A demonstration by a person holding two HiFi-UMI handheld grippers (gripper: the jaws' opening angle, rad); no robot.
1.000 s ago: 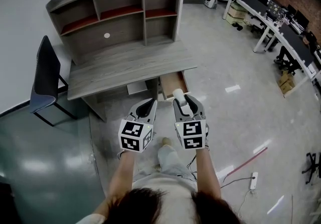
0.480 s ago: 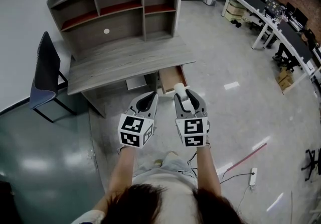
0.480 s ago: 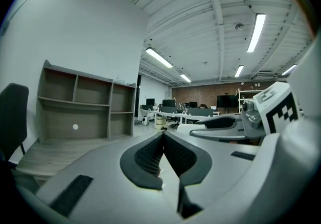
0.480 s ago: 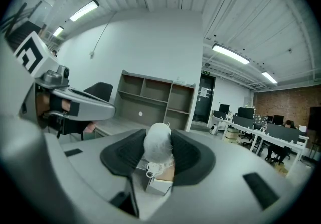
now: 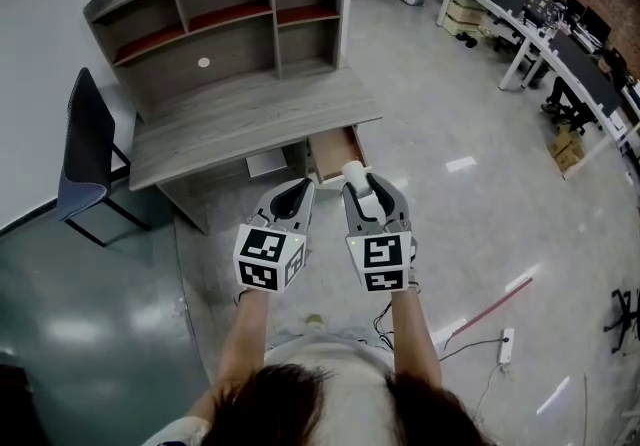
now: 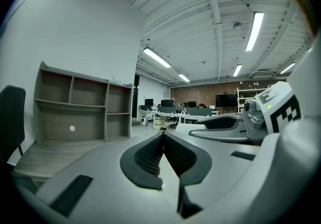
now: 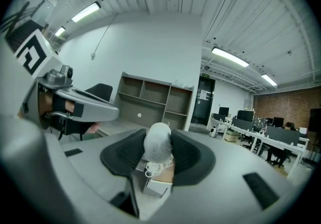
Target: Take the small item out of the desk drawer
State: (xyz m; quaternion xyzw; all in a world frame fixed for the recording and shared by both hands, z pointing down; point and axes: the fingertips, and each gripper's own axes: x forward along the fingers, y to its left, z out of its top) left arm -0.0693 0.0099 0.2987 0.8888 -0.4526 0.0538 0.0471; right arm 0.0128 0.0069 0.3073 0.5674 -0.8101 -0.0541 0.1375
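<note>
In the head view the desk drawer (image 5: pixel 333 152) stands pulled open under the right end of the grey desk (image 5: pixel 240 119). My right gripper (image 5: pixel 360 186) is held in the air in front of the drawer, shut on a small white rounded item (image 5: pixel 354 172). In the right gripper view, the item (image 7: pixel 158 145) sits pinched between the dark pads (image 7: pixel 188 155) of the right gripper (image 7: pixel 158 140). My left gripper (image 5: pixel 292 196) hovers beside it, shut and empty. In the left gripper view, the left gripper (image 6: pixel 163 136) has its pads pressed together.
A shelf hutch (image 5: pixel 225 19) stands on the desk's back. To the desk's left is a dark chair (image 5: pixel 85 149). Office desks with monitors (image 5: pixel 540 44) line the right rear. A red stick (image 5: pixel 490 309) and a power strip (image 5: pixel 506 342) lie on the floor at right.
Both grippers have drifted slightly up the picture, staying side by side. The right one keeps its hold on the white item. The desk has shifted a little left and up in view.
</note>
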